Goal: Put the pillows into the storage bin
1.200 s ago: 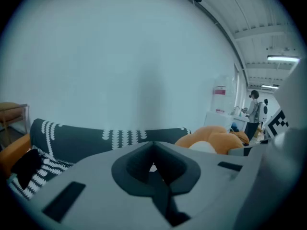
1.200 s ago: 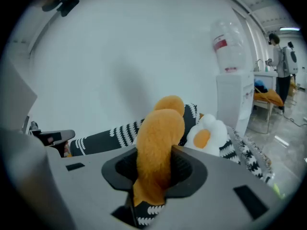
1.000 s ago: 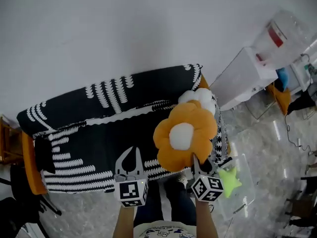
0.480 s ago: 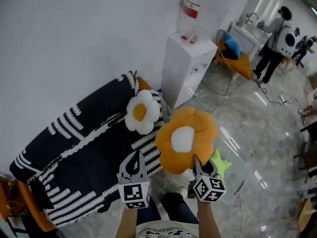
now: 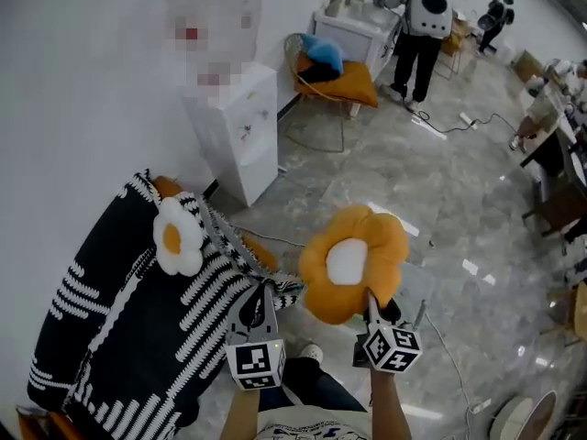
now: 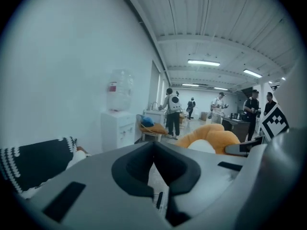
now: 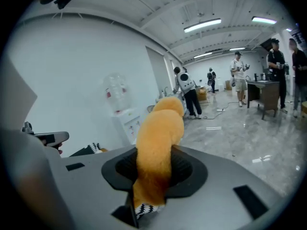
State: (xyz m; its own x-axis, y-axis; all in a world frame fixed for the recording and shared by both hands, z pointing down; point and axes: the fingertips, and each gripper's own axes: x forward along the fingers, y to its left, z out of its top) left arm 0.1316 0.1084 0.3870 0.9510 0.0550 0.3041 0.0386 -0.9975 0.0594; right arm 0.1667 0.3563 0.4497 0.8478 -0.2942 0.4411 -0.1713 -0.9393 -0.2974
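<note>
My right gripper (image 5: 369, 302) is shut on the lower edge of an orange flower pillow (image 5: 353, 262) with a white centre, held up over the marble floor to the right of the sofa. In the right gripper view the pillow (image 7: 158, 138) is pinched between the pads and hides what lies ahead. My left gripper (image 5: 260, 293) hangs beside it over the sofa's corner, shut and holding nothing (image 6: 154, 145). A white flower pillow (image 5: 177, 236) with an orange centre lies on the sofa's far end. The storage bin is hidden behind the orange pillow.
The sofa (image 5: 119, 319) under a black-and-white throw fills the lower left. A white water dispenser (image 5: 234, 126) stands against the wall beyond it, then a chair with an orange cushion (image 5: 335, 81). A person (image 5: 422, 16) stands at the back; a cable (image 5: 477, 122) crosses the floor.
The view has swung right, from the sofa towards the open room. The orange pillow, still held by the right gripper, has moved off the sofa and now hangs over the floor.
</note>
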